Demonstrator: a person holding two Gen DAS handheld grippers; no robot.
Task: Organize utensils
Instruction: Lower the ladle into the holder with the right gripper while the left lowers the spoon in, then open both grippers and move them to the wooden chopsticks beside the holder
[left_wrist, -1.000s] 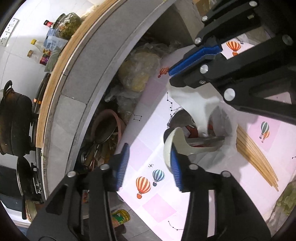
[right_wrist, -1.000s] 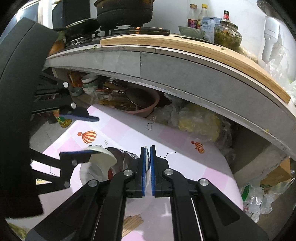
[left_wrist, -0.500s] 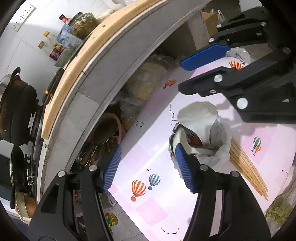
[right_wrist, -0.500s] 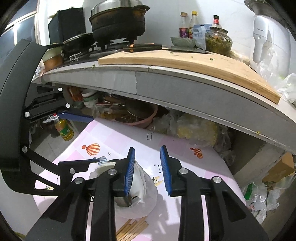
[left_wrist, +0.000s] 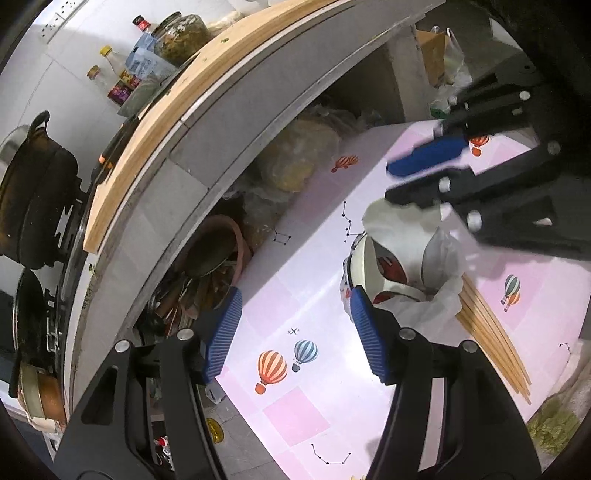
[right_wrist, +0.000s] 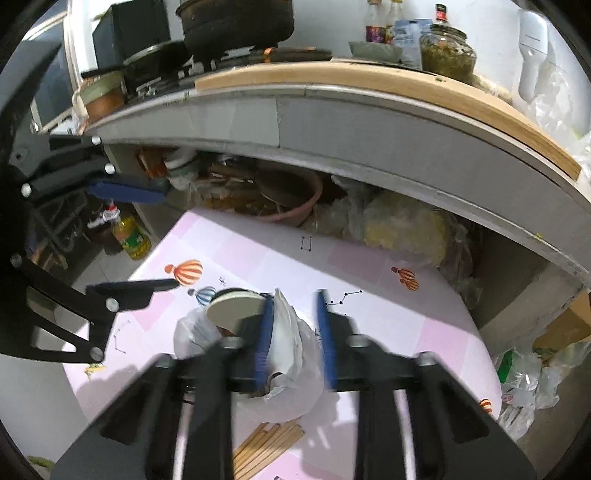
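right hand-held gripper (right_wrist: 293, 334), closing, straddles the white bag's (right_wrist: 286, 325) rim.

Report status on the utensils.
Left hand-held gripper open, empty. Right hand-held gripper closing around bag rim. Spoon in bag; chopsticks loose on table beside it.

Both views have heavy fisheye bending: the counter edge (right_wrist: 369, 110) bows into an arc and the picture corners go black. Light is even, cool, from overhead; the pink bench (left_wrist: 295, 280) is bright and slightly washed out. Soft shadows under the white bag (right_wrist: 291, 347). The shelf under the counter is dim. Right gripper (right_wrist: 295, 339) is motion-smeared in its own view and in the left view; the left gripper's fingers (left_wrist: 369, 343) are sharp.
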